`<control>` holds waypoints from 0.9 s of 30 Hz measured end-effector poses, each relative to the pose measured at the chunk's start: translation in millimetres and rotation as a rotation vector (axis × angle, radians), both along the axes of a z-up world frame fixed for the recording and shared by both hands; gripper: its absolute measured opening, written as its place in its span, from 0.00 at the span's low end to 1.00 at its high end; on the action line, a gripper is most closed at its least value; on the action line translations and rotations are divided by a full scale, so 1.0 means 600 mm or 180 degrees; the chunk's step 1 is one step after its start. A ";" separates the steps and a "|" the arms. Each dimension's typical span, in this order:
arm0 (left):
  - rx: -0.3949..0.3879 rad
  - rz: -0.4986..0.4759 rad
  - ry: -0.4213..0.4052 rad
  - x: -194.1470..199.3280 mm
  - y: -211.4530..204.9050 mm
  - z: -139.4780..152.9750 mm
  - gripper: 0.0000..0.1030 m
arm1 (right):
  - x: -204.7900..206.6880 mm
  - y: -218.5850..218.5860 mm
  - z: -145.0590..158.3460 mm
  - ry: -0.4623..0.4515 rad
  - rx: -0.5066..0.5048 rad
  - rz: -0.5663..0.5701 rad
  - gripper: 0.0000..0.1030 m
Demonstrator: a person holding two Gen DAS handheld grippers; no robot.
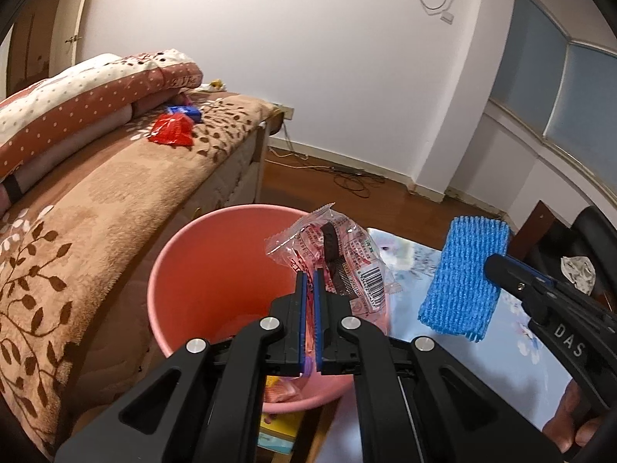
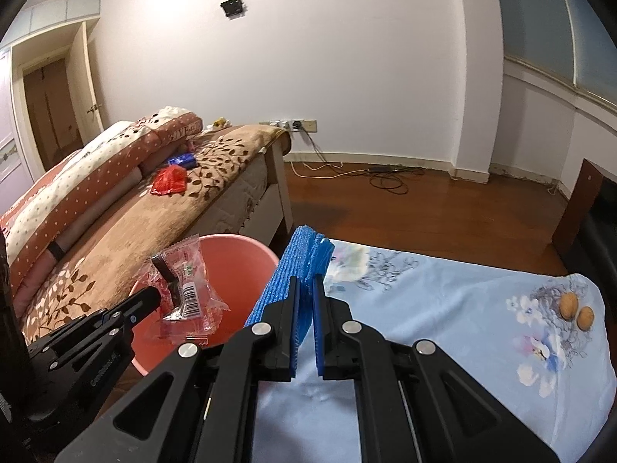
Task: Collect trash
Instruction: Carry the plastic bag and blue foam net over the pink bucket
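My left gripper is shut on a clear and pink snack wrapper with a barcode, held over the right side of the pink bucket. In the right wrist view the same wrapper hangs above the bucket from the left gripper. My right gripper is shut on a blue foam net sleeve, just right of the bucket's rim and over the light blue cloth. The left wrist view shows that sleeve held by the right gripper.
A bed with a brown leaf-pattern blanket stands left of the bucket, with a red wrapper and a blue packet on it. A floral light blue cloth carries two walnuts. Cables lie on the wooden floor.
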State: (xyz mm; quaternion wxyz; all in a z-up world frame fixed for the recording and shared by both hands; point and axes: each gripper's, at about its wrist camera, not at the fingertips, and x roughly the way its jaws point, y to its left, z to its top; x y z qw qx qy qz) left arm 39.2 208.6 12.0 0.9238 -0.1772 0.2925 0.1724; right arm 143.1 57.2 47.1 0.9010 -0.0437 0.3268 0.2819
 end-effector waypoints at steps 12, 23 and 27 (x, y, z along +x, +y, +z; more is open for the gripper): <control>0.0010 0.0183 0.0136 0.004 0.054 -0.030 0.02 | 0.015 0.058 -0.020 0.0009 -0.0105 0.0086 0.05; -0.0002 0.0246 0.0313 0.007 0.075 -0.059 0.02 | 0.011 0.090 -0.038 0.0010 -0.0212 0.0200 0.06; 0.0019 0.0229 0.0364 0.009 0.073 -0.064 0.02 | 0.009 0.097 -0.047 0.0039 -0.0256 0.0245 0.06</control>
